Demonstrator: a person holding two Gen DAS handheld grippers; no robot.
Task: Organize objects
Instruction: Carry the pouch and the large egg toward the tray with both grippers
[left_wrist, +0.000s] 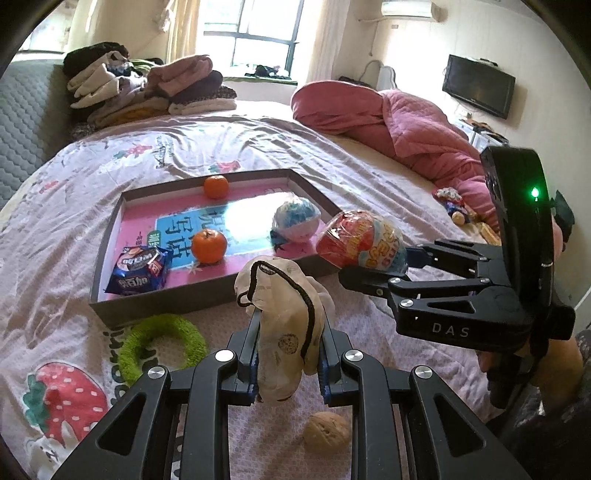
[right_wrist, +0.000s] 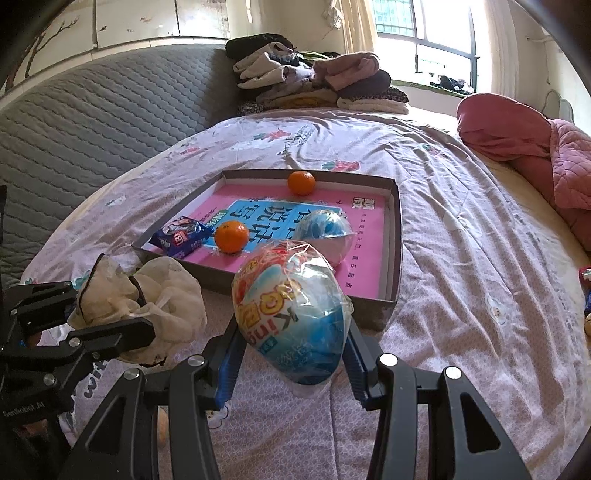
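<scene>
Left wrist view, left tool (left_wrist: 288, 354) clamped a cloth pouch (left_wrist: 284, 317), right tool (right_wrist: 291, 354) gripped a wrapped toy egg (right_wrist: 291, 314) beside the tray (right_wrist: 395, 236).

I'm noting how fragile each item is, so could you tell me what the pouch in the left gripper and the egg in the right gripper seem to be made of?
The pouch looks like thin, cream, matte mesh fabric: it crumples softly and has a black drawstring cord. The egg seems a rigid shell, likely plastic, wrapped in glossy clear film, which wrinkles and glints.
</scene>
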